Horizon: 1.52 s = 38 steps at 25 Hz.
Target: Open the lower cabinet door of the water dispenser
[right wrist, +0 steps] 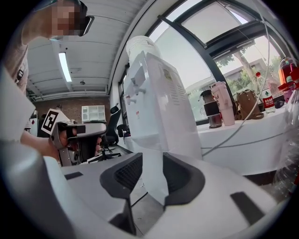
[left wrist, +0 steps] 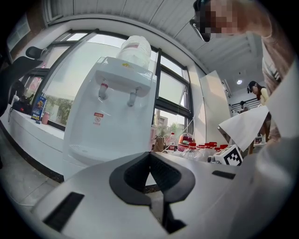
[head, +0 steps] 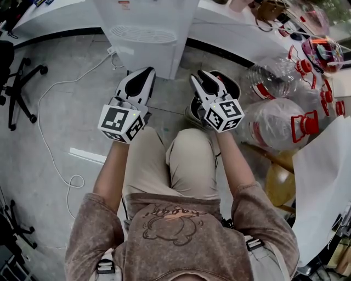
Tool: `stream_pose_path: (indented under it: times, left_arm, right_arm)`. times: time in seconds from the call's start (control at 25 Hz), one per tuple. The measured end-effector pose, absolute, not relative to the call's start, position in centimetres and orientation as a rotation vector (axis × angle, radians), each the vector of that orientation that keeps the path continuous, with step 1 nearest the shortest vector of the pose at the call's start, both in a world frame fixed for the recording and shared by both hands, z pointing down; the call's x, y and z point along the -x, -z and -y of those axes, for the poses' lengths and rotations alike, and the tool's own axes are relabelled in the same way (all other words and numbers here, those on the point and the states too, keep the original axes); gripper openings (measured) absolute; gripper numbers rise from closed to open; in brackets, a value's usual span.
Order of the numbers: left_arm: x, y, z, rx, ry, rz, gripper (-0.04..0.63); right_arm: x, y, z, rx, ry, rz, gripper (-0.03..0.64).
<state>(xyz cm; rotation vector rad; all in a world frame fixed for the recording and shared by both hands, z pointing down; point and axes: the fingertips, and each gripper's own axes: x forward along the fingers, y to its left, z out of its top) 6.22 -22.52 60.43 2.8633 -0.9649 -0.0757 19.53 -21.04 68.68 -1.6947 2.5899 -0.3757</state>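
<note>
The white water dispenser (head: 145, 33) stands on the floor at the top of the head view, its drip grille facing me and its lower front (head: 159, 57) below that. The door looks closed from here. My left gripper (head: 147, 72) is held a short way in front of the dispenser's base with its fingertips meeting and nothing in it. My right gripper (head: 205, 77) hovers beside it to the right, jaws apart and empty. The left gripper view shows the dispenser (left wrist: 107, 116) ahead beyond the left gripper (left wrist: 149, 156). The right gripper view shows the dispenser's corner (right wrist: 154, 107) through the right gripper's (right wrist: 152, 163) gap.
Large clear water jugs (head: 274, 123) with red handles lie on the floor to the right. A white cable (head: 55, 110) loops across the grey floor at left, near an office chair base (head: 19, 88). A white counter (head: 55, 16) runs behind the dispenser. A white sheet (head: 323, 181) is at far right.
</note>
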Motion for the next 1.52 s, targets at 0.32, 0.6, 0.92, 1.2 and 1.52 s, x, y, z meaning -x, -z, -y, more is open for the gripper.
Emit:
stream_pose_path:
  times: [0.32, 0.6, 0.92, 1.2, 1.52]
  left_arm:
    - [-5.8, -60.7, 22.5, -2.856, 0.075, 0.972, 0.017]
    - [-5.8, -61.1, 22.3, -2.856, 0.064, 0.97, 0.017]
    - [-6.0, -61.9, 22.1, -2.852, 0.039, 0.966, 0.017]
    - [-6.2, -62.8, 22.0, -2.841, 0.011, 0.974, 0.017]
    - [-5.8, -63.6, 22.3, -2.841, -0.036, 0.994, 0.017]
  right_arm:
    - [-18.1, -69.3, 22.1, 1.636, 0.388, -2.64, 0.255]
    - [-18.0, -71.1, 24.5, 1.656, 0.402, -2.662, 0.255]
    - [-18.0, -72.5, 28.4, 1.66, 0.38, -2.706, 0.253]
    - [-18.1, -74.2, 31.3, 1.665, 0.391, -2.741, 0.253]
    - [-18.4, -76.0, 34.1, 1.685, 0.396, -2.776, 0.253]
